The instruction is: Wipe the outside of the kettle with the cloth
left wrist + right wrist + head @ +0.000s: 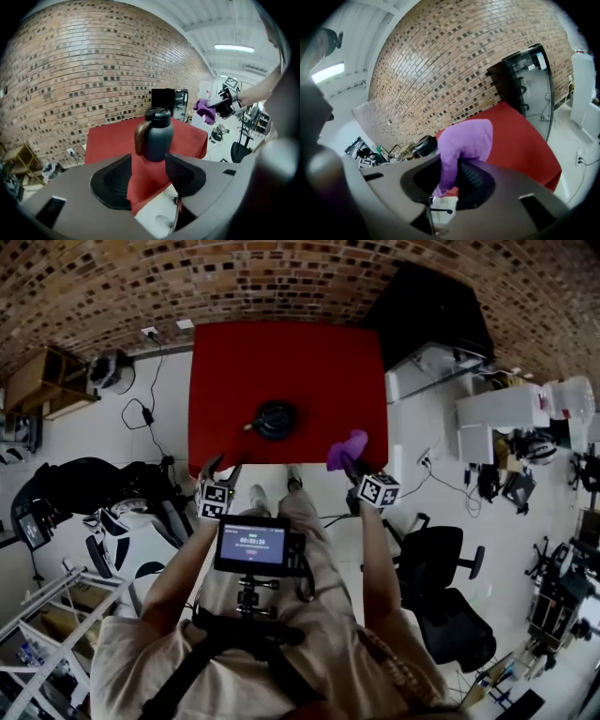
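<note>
Left hand-held gripper (pixel 147 171) I see with jaws apart and empty, kettle (pixel 157 136) ahead of it on the surface (pixel 105 138). Right hand-held gripper (pixel 449 172) clamps the cloth (pixel 466 140).

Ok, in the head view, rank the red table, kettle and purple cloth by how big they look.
1. Red table, by far the largest.
2. Kettle and purple cloth look about alike; the cloth is held up nearer the camera, so I won't rank them.
</note>
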### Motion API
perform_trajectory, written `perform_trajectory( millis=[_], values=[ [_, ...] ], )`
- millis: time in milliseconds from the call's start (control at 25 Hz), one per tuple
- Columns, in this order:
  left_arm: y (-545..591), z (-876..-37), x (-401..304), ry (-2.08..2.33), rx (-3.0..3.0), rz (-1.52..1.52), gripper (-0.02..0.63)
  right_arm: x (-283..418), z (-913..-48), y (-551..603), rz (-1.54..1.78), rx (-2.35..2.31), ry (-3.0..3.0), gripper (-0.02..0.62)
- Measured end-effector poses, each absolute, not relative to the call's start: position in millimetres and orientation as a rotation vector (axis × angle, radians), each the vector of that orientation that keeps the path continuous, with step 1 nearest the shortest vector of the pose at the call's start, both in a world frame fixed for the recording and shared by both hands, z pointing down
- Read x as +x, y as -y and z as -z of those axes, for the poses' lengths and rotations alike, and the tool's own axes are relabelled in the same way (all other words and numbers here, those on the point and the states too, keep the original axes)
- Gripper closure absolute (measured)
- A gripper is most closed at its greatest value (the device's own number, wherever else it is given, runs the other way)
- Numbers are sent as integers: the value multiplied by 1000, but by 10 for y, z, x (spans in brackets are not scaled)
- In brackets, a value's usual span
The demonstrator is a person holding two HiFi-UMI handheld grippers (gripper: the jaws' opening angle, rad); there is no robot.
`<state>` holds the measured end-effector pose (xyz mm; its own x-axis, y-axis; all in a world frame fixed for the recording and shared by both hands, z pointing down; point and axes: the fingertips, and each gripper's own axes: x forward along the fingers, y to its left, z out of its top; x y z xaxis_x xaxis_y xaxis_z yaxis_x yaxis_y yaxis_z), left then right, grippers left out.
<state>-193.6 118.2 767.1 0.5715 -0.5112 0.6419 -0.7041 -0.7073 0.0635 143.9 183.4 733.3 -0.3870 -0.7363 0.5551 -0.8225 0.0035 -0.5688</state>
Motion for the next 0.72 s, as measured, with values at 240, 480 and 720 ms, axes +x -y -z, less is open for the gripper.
perform_trajectory(
  millis=[240, 480, 720],
  values=[
    [-1324, -7577, -2288, 957, 2356, -563, 379, 1369, -6900, -2210, -1185, 1763, 2208, 506],
    [-1415, -7247, -2442, 1033, 2257, -350, 443, 1421, -6587, -2319, -965, 1748, 2262, 506],
    [-1593, -6926, -2349, 1097, 2284, -304, 489, 1476, -6264, -2308, -832, 1768, 2412, 506]
  ],
)
